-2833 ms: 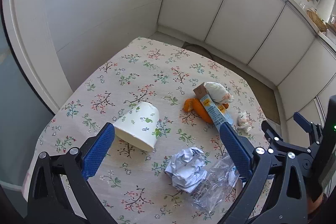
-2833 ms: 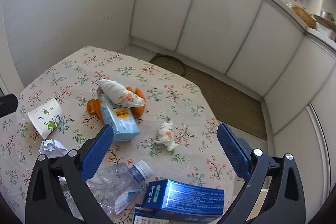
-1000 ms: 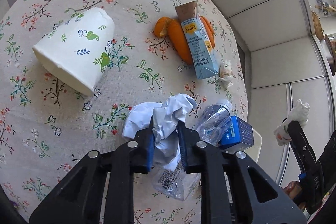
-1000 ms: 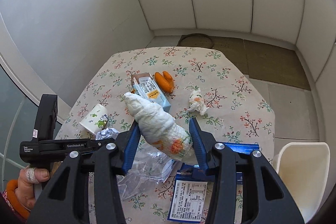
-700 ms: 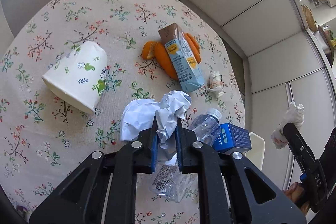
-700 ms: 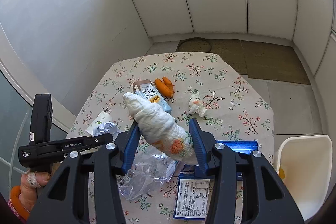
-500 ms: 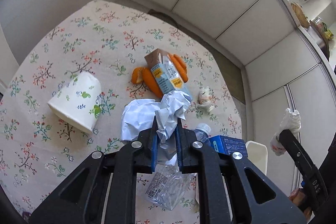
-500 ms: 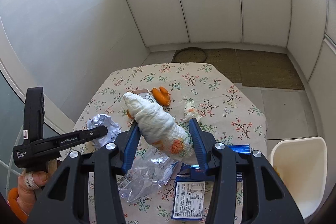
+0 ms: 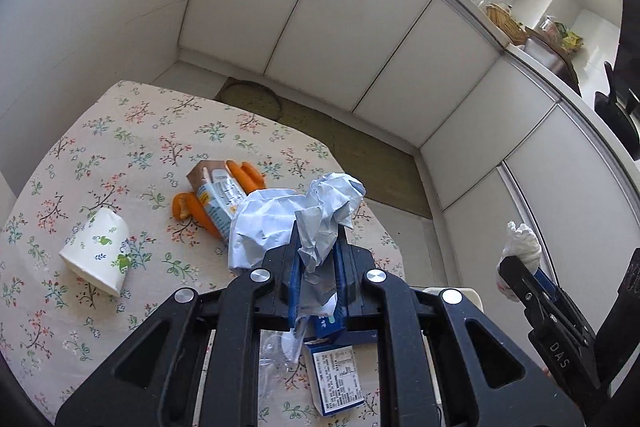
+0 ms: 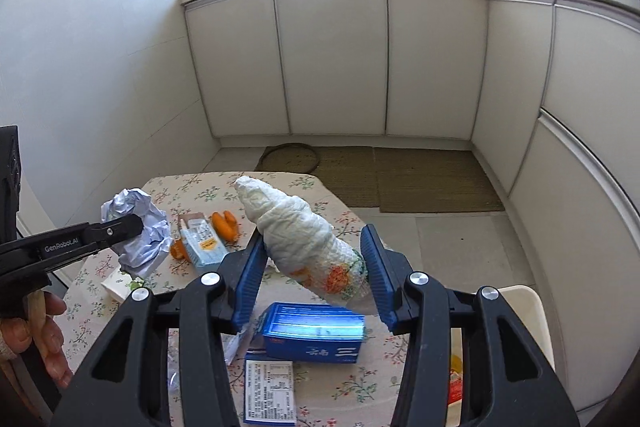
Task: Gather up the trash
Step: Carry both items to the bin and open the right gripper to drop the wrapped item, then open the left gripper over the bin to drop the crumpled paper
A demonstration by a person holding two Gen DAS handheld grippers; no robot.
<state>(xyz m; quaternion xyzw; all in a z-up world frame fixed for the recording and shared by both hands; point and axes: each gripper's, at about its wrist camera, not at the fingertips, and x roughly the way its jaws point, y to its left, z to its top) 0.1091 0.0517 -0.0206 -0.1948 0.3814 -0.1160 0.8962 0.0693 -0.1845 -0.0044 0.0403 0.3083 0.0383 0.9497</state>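
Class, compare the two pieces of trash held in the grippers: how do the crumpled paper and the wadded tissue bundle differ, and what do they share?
The crumpled paper is bluish-white with sharp creases; the tissue bundle is white, soft, stained orange and green at one end. The paper is a loose, irregular wad; the bundle is long and tapered. The left gripper pinches the paper narrowly; the right gripper spans the bundle much wider. Both are lifted clear of the table.

Bottle [image 9: 280, 343] mostly hidden behind left tongs [image 9: 318, 269]; bin [image 10: 532, 311] cut off.

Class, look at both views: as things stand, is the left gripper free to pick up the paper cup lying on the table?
Probably not yet. The left gripper is shut on crumpled paper, so its jaws are occupied, though nothing blocks the paper cup.
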